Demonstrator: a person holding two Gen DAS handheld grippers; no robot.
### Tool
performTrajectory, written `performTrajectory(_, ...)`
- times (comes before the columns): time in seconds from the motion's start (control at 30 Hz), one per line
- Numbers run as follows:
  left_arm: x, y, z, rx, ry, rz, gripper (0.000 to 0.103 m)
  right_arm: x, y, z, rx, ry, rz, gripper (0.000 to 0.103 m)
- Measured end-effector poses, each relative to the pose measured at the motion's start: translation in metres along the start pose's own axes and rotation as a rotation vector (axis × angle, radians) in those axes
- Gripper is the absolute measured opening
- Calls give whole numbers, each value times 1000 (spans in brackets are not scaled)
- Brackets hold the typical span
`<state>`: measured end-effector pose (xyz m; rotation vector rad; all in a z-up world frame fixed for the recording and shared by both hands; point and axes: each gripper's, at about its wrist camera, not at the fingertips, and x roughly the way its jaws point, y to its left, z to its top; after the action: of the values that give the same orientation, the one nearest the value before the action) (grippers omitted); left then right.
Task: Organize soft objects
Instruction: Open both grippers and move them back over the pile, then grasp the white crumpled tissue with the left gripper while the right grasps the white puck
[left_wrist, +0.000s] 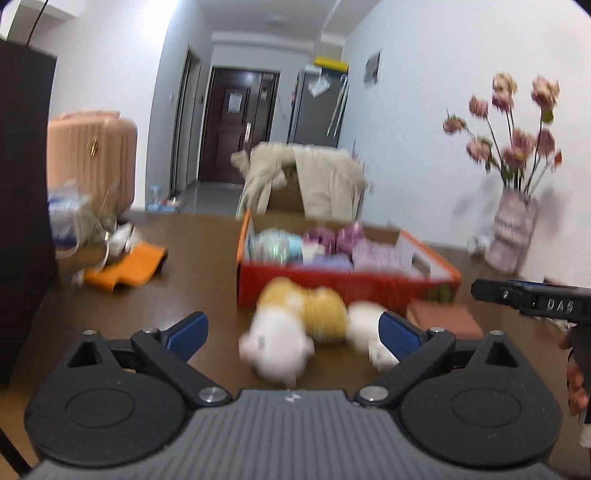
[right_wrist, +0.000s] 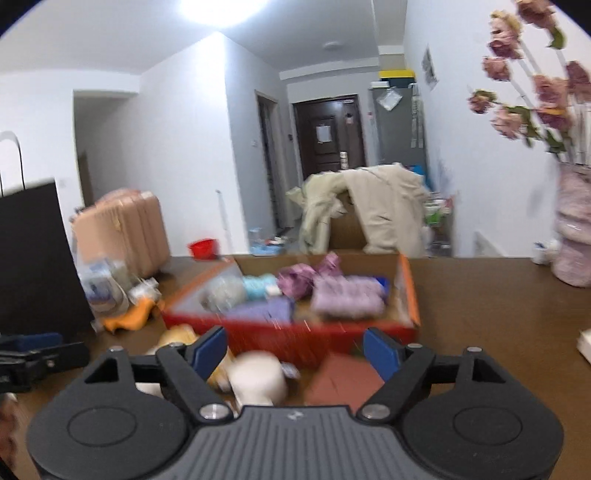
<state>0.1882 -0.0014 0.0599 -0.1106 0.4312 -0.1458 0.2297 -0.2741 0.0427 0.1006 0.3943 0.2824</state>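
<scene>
Yellow-and-white plush toy (left_wrist: 295, 332) lies crosswise at lower centre, between the spread left gripper (left_wrist: 293, 332); right gripper (right_wrist: 295, 350), also spread, sits just right of it.

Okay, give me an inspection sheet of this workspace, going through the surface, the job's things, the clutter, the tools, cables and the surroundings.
Surface: brown wooden table, mostly bare in the middle.
Job's things: red box holding purple, blue and grey soft items; yellow and white plush toy lying on the table in front of it; reddish flat piece beside the toy.
Clutter: orange cloth and plastic-wrapped packages at the table's left; pink vase of flowers at the right.
Tools: left tool open, plush between its fingers, not gripped; right tool open, empty.
Cables: nothing seen.
Surroundings: pink suitcase, beige coat over a chair, dark door. Both views blurred.
</scene>
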Motion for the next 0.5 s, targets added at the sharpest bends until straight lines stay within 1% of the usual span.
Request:
performTrajectory(0.07,-3,-9,-7,15,18,-19,101,-5,2,-18,-5,31,-21,81)
performTrajectory(0.1,-2,-13,-9,26,23,-26,101,-5,1,-25,3,48,-18,81)
performTrajectory(0.17,0,-20,-13,49,31,-65,101,-7,-2,-34,16,70,3,81)
performTrajectory(0.23,11,-32,-15,63,60,-92,100,-12,-3,-39,13,63,-3,80)
performTrajectory(0.3,26,-43,-19,71,97,-111,100,-12,-8,-36,20,43,-10,80)
performTrajectory(0.37,43,-54,-22,75,121,-118,89,-10,-14,-34,25,40,-10,80)
performTrajectory(0.4,52,-57,-22,67,132,-118,86,-9,-14,-34,22,43,-11,79)
performTrajectory(0.47,72,-60,-23,38,177,-112,74,-8,-19,-34,35,43,-9,79)
performTrajectory(0.5,83,-64,-23,38,203,-109,72,-6,-22,-33,44,45,-12,79)
